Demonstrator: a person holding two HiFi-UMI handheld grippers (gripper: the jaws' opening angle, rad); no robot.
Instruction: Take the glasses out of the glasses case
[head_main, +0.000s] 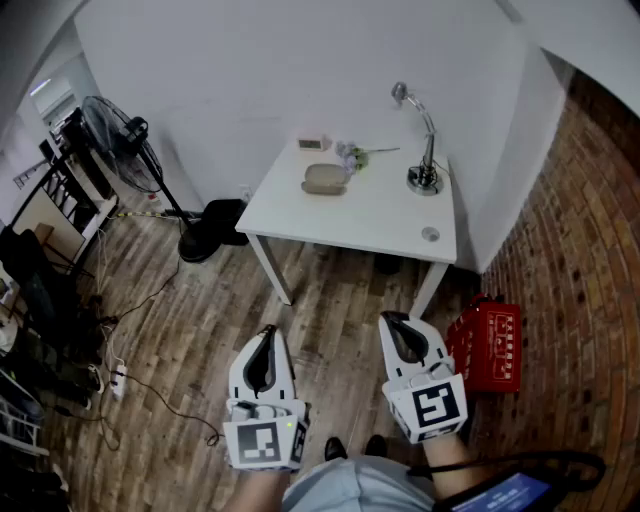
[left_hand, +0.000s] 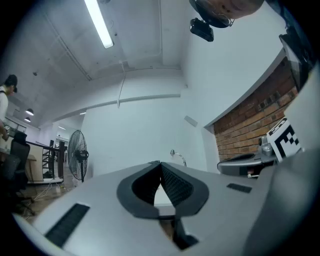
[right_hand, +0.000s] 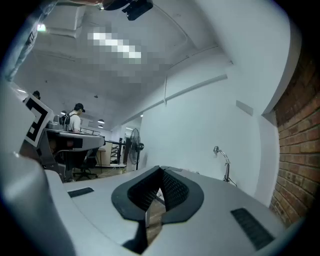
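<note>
A beige glasses case (head_main: 325, 179) lies closed on the white table (head_main: 380, 215) ahead, toward its far left side. My left gripper (head_main: 265, 335) and right gripper (head_main: 392, 322) hang side by side over the wooden floor, well short of the table. Both point level at the table, jaws shut with the tips meeting and nothing between them. In the left gripper view the left gripper (left_hand: 160, 165) shows its tips together, and the right gripper (right_hand: 160, 170) looks the same in its own view. The glasses are hidden.
A desk lamp (head_main: 424, 150) stands at the table's far right, with a small white box (head_main: 313, 143) and a crumpled green-and-white item (head_main: 352, 156) at the back. A red crate (head_main: 487, 345) sits on the floor at right. A standing fan (head_main: 130, 140) and cables (head_main: 130, 330) are at left.
</note>
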